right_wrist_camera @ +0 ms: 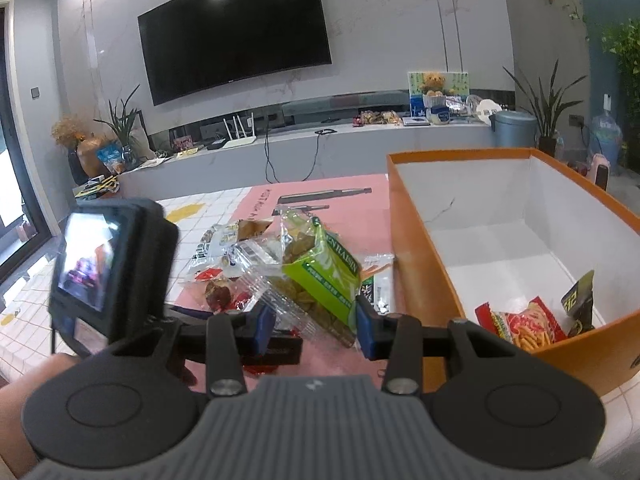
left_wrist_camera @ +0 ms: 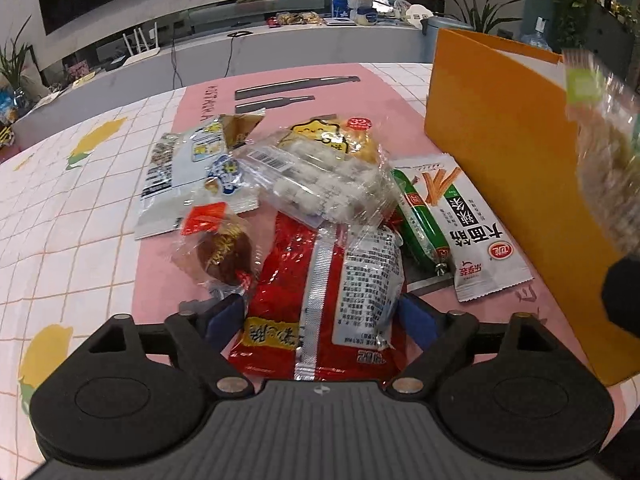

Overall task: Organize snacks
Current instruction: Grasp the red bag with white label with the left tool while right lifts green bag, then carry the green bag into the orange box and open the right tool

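Mid-transfer: right tongs (right_wrist_camera: 316, 322) pinch the green raisin packet (right_wrist_camera: 320, 276) aloft, orange box (right_wrist_camera: 424, 248) at two o'clock awaiting a swing-over; left tongs (left_wrist_camera: 320, 320) flank the red bag (left_wrist_camera: 296, 280) on the surface, seemingly not clamped.

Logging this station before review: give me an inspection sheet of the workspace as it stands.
Surface: table with checked cloth and pink mat.
Job's things: snack pile on mat; orange box holds a red chip bag and a dark packet.
Clutter: nothing seen.
Grippers: left gripper around red bag, grip uncertain; right gripper shut on raisin bag.
Cables: cords on rear counter.
Surroundings: TV, plants, teddy bear.
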A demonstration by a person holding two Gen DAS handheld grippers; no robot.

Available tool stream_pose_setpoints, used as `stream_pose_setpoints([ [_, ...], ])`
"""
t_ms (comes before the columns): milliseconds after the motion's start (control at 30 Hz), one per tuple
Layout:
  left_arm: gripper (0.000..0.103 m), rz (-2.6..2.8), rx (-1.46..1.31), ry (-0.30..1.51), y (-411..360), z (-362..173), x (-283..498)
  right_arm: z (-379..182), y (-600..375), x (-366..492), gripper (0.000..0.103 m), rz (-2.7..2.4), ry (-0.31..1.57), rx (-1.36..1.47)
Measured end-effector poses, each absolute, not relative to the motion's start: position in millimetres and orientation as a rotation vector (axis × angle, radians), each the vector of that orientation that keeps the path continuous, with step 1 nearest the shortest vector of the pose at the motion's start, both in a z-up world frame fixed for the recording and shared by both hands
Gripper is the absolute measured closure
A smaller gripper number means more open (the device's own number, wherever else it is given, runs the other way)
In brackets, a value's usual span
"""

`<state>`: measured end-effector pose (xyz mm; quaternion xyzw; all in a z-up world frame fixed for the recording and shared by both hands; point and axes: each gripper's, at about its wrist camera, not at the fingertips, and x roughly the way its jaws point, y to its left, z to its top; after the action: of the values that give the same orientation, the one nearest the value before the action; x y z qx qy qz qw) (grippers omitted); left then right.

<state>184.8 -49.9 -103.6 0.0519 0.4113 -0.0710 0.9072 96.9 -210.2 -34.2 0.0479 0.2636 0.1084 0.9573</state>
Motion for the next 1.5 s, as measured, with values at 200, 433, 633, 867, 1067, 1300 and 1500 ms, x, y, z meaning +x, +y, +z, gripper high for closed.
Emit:
stream_pose_setpoints([
  [200,0.018,-0.163,0.065,0.868,-46.0,-101.5,184.1,-34.3,-210.0,99.1,0.062,0.222,0.533,0.094],
  [433,0.020,-0.172,0.069,0.906,-36.7,-98.3,155.9,-31.9,-207.1,94.8,0.062,0.230,0.517,0.091],
  [633,0.020,-0.176,0.052,0.944,-23.1,-92.7,126.1,-30.3,-207.2,94.7,0.062,0.235,0.509,0.092],
  [867,0.020,-0.206,-0.025,0.894,-5.7,-69.2,102.6,-28.2,-207.7,92.4,0.062,0.244,0.491,0.101],
  [1067,0.020,-0.247,-0.131,0.818,10.0,-44.1,93.9,-25.6,-208.7,92.1,0.062,0.254,0.483,0.112],
  [1300,0.020,-0.255,-0.197,0.758,18.8,-27.9,91.7,-15.3,-214.3,86.0,0.062,0.277,0.458,0.150],
  [1500,0.020,-0.295,-0.188,0.702,11.2,-18.7,85.2,10.0,-244.1,77.1,0.062,0.275,0.392,0.222],
])
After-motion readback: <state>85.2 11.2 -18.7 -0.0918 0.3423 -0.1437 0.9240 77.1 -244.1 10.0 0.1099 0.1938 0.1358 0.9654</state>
